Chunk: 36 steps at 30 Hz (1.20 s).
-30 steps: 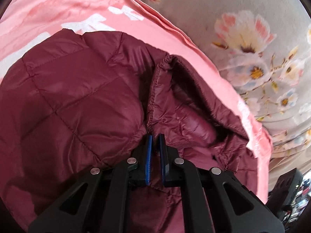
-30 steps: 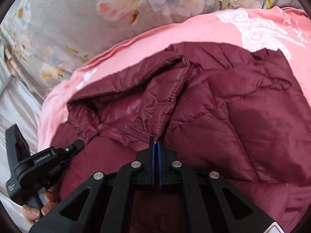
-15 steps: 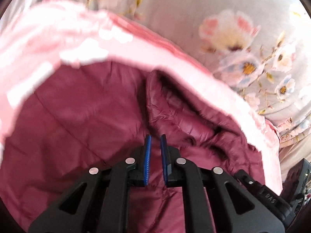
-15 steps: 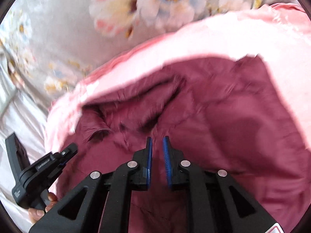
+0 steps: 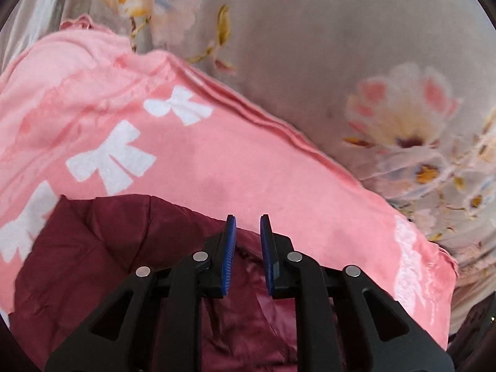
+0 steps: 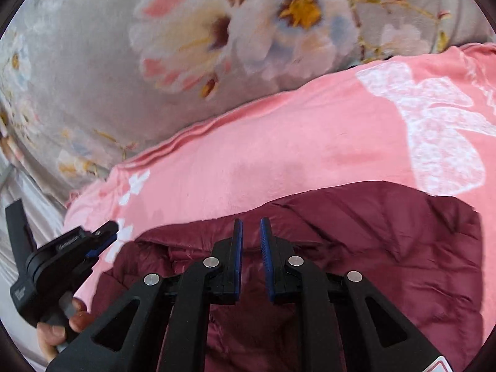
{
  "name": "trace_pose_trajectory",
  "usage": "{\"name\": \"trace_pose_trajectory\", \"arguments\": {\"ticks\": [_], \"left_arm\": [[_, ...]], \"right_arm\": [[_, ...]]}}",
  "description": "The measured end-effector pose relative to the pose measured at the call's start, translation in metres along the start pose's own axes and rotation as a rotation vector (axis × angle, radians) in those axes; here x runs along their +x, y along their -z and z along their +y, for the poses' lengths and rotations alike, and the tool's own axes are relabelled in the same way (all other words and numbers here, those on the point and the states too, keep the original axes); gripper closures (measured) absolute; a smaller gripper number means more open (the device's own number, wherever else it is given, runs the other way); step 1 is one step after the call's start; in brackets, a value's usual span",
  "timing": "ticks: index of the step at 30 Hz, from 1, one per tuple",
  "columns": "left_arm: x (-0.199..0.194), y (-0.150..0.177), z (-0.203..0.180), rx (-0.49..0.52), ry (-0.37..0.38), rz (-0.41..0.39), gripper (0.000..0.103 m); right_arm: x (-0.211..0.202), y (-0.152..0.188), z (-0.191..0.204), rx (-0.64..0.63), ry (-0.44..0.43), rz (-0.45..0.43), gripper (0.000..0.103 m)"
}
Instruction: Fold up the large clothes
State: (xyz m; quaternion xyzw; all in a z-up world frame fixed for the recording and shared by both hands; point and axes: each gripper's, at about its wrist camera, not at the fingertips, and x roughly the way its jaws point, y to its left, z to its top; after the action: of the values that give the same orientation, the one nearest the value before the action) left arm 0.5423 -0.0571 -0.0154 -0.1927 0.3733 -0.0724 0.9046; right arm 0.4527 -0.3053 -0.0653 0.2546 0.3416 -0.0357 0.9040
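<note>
A grey floral bedspread (image 5: 325,55) fills the far part of both wrist views, printed with large pale blossoms with pink and yellow centres. On it lies a pink blanket (image 5: 235,161) with white bow shapes, its folded edge running in a ridge along the border with the floral cloth. No box, basket or other container shows in either view.

On top of the pink blanket lies the maroon quilted jacket (image 6: 387,248), puffy and stitched in panels, with its far edge short of the blanket's far border, so that a broad pink band shows beyond it. Crumpled, shinier folds of the same jacket lie under and just behind the fingertips in both views.

The left gripper (image 5: 248,226) hangs above the jacket's far edge; its blue-padded jaws are opening, with a clear gap and no cloth between them. The right gripper (image 6: 250,229) is likewise released: its pads stand slightly apart over the jacket and pinch nothing. In the right wrist view the left gripper appears at the lower left, held by a hand (image 6: 66,325) around its handle.
</note>
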Motion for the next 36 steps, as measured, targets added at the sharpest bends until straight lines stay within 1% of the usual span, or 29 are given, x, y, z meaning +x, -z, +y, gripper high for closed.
{"name": "trace_pose_trajectory", "arguments": {"ticks": [3, 6, 7, 9, 10, 12, 13, 14, 15, 16, 17, 18, 19, 20, 21, 22, 23, 24, 25, 26, 27, 28, 30, 31, 32, 33, 35, 36], "left_arm": [[0.025, 0.008, 0.012, -0.012, -0.010, 0.089, 0.090], [0.031, 0.024, 0.022, 0.008, -0.024, 0.119, 0.090], [0.033, 0.029, 0.024, 0.010, -0.020, 0.133, 0.093], [0.038, 0.039, 0.031, 0.002, -0.012, 0.158, 0.096], [0.039, 0.043, 0.034, 0.002, -0.010, 0.155, 0.097], [0.034, 0.045, 0.037, -0.002, 0.006, 0.140, 0.096], [0.029, 0.045, 0.038, -0.013, 0.023, 0.135, 0.096], [0.021, 0.043, 0.040, -0.038, 0.061, 0.126, 0.096], [0.016, 0.042, 0.041, -0.063, 0.103, 0.122, 0.094], [0.010, 0.040, 0.042, -0.100, 0.157, 0.125, 0.083], [0.007, 0.038, 0.042, -0.120, 0.191, 0.129, 0.067], [0.005, 0.035, 0.040, -0.146, 0.231, 0.137, 0.058], [0.007, 0.033, 0.038, -0.171, 0.257, 0.148, 0.046], [0.013, 0.031, 0.035, -0.186, 0.270, 0.168, 0.043], [0.020, 0.030, 0.032, -0.194, 0.268, 0.187, 0.043], [0.031, 0.029, 0.031, -0.204, 0.255, 0.211, 0.043], [0.038, 0.029, 0.032, -0.214, 0.238, 0.228, 0.049], [0.046, 0.029, 0.033, -0.229, 0.213, 0.235, 0.058], [0.049, 0.028, 0.034, -0.232, 0.196, 0.227, 0.079], [0.051, 0.028, 0.034, -0.226, 0.186, 0.219, 0.095], [0.049, 0.028, 0.033, -0.211, 0.182, 0.204, 0.097], [0.047, 0.028, 0.033, -0.200, 0.182, 0.185, 0.098], [0.037, 0.033, 0.034, -0.156, 0.178, 0.132, 0.100], [0.035, 0.035, 0.035, -0.141, 0.175, 0.122, 0.100], [0.032, 0.039, 0.035, -0.123, 0.173, 0.114, 0.100], [0.030, 0.043, 0.035, -0.099, 0.172, 0.108, 0.100], [0.028, 0.047, 0.034, -0.079, 0.167, 0.101, 0.100], [0.027, 0.049, 0.034, -0.074, 0.169, 0.100, 0.100]], "right_arm": [[0.013, 0.009, -0.004, -0.029, 0.040, 0.033, 0.089], [0.016, 0.013, -0.012, -0.028, 0.052, 0.042, 0.090], [0.016, 0.014, -0.015, -0.017, 0.047, 0.042, 0.090], [0.009, 0.015, -0.019, 0.013, 0.022, 0.037, 0.090], [0.001, 0.017, -0.020, 0.026, -0.008, 0.029, 0.089], [-0.007, 0.020, -0.019, 0.036, -0.070, 0.041, 0.088], [-0.009, 0.021, -0.018, 0.041, -0.089, 0.049, 0.081], [-0.010, 0.022, -0.019, 0.053, -0.104, 0.058, 0.075], [-0.009, 0.023, -0.021, 0.078, -0.125, 0.068, 0.062], [-0.007, 0.022, -0.023, 0.108, -0.151, 0.076, 0.057], [-0.003, 0.020, -0.027, 0.144, -0.169, 0.083, 0.057], [0.001, 0.018, -0.029, 0.158, -0.171, 0.085, 0.057], [0.007, 0.013, -0.032, 0.181, -0.168, 0.083, 0.057], [0.013, 0.009, -0.035, 0.203, -0.168, 0.082, 0.057], [0.021, 0.003, -0.038, 0.241, -0.181, 0.086, 0.057], [0.025, -0.001, -0.039, 0.260, -0.189, 0.084, 0.067], [0.026, -0.006, -0.037, 0.261, -0.198, 0.072, 0.082], [0.021, -0.015, -0.030, 0.239, -0.224, 0.044, 0.100], [0.013, -0.019, -0.026, 0.219, -0.246, 0.008, 0.101], [0.000, -0.024, -0.018, 0.178, -0.263, -0.047, 0.101], [-0.011, -0.026, -0.012, 0.132, -0.259, -0.091, 0.101], [-0.016, -0.026, -0.009, 0.103, -0.237, -0.111, 0.101], [-0.015, -0.022, -0.010, 0.060, -0.163, -0.100, 0.101], [-0.012, -0.016, -0.015, 0.064, -0.146, -0.068, 0.101], [-0.012, -0.009, -0.022, 0.089, -0.160, -0.035, 0.100], [-0.012, -0.001, -0.029, 0.120, -0.189, -0.003, 0.094], [-0.014, 0.013, -0.038, 0.155, -0.243, 0.037, 0.092], [-0.013, 0.018, -0.038, 0.164, -0.263, 0.050, 0.089]]}}
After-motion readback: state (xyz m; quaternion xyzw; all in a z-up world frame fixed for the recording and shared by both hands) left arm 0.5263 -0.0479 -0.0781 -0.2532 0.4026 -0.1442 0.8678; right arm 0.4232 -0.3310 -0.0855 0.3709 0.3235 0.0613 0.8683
